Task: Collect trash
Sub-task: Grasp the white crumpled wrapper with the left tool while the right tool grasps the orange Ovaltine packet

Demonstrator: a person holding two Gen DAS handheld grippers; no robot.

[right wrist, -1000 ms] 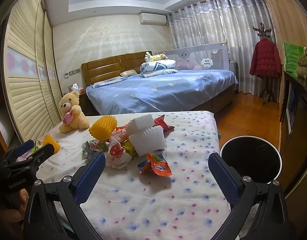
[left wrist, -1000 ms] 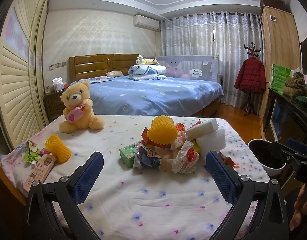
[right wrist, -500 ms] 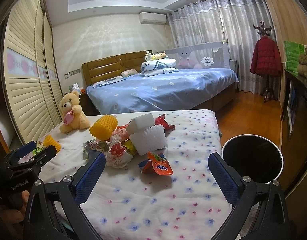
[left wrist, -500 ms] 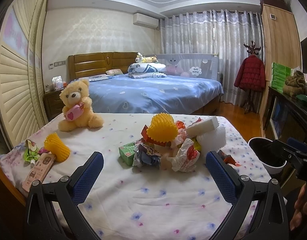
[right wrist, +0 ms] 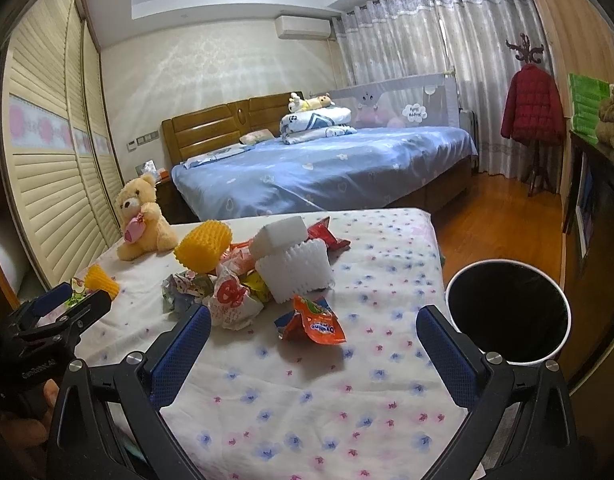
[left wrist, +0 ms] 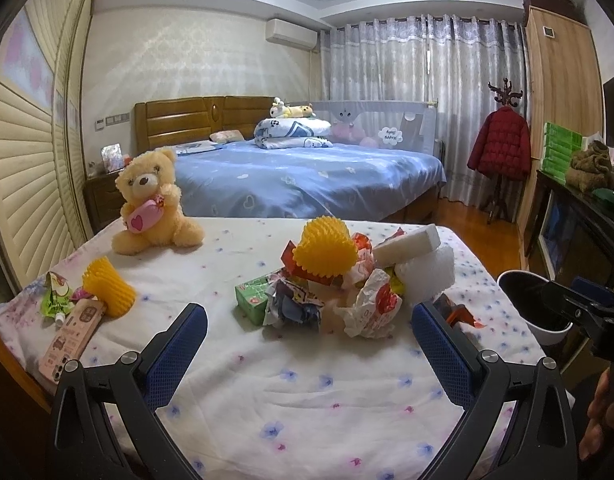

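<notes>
A heap of trash lies mid-table: a yellow foam net (left wrist: 325,250), a white foam block (left wrist: 407,242), a white foam net (right wrist: 295,272), a green carton (left wrist: 253,294), and crumpled wrappers (left wrist: 371,308). An orange snack wrapper (right wrist: 315,322) lies apart, nearest my right gripper (right wrist: 313,340). A white bin with a black liner (right wrist: 507,316) stands beside the table's right edge. My left gripper (left wrist: 309,334) hovers open in front of the heap. Both grippers are empty and short of the trash.
A teddy bear (left wrist: 151,204) sits at the table's far left. A second yellow foam net (left wrist: 107,286), a green pouch (left wrist: 57,300) and a pink phone-like slab (left wrist: 73,334) lie near the left edge. A blue bed (left wrist: 307,176) is behind; a dark cabinet (left wrist: 579,232) on the right.
Both views have shifted slightly; the trash heap sits a little closer and lower. Nothing on the table has been touched and both grippers stay open.
</notes>
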